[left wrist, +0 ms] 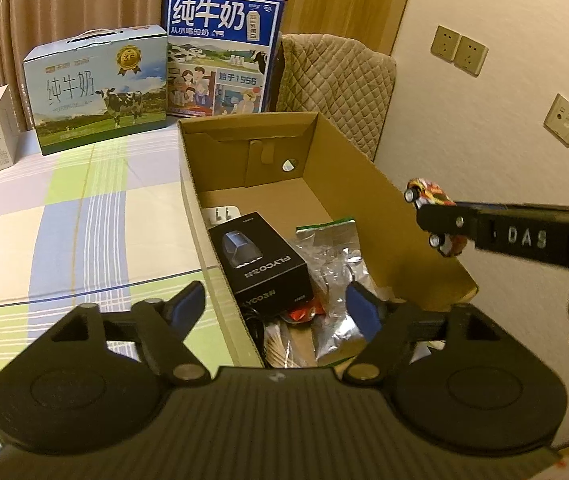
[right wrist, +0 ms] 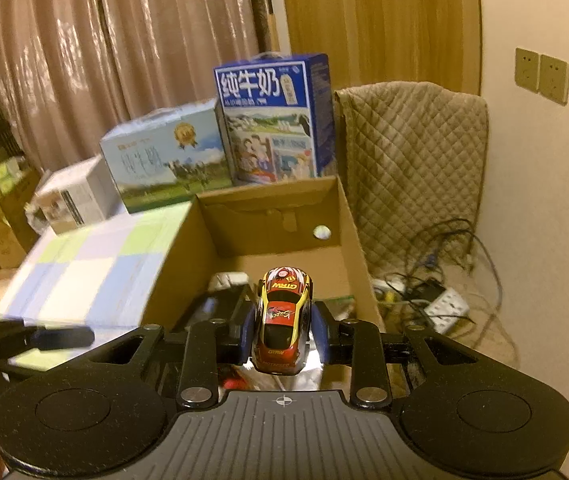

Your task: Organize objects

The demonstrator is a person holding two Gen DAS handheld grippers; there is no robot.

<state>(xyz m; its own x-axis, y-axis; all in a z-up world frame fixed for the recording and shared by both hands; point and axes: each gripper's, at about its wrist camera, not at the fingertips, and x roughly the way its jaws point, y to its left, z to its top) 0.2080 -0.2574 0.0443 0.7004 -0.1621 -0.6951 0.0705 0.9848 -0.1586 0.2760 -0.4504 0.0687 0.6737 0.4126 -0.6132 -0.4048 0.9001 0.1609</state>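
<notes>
Right wrist view shows the right gripper (right wrist: pixel 282 328) clamping a small red, yellow and black toy race car (right wrist: pixel 283 320) between its blue pads, held above the open brown cardboard box (right wrist: pixel 180 264). Left gripper (left wrist: pixel 276 308) stands wide apart, empty, over the box's black carton (left wrist: pixel 260 258).

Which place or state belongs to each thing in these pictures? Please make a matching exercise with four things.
Things:
1. small red and yellow toy car
2. black rectangular FLYCO box
3. blue milk carton with a handle
4. left gripper

Places or states:
A. standing upright behind the cardboard box
B. open, with nothing between its fingers
C. clamped between the right gripper's blue pads
D. lying inside the cardboard box

Pairs: 1-C, 2-D, 3-A, 4-B
</notes>
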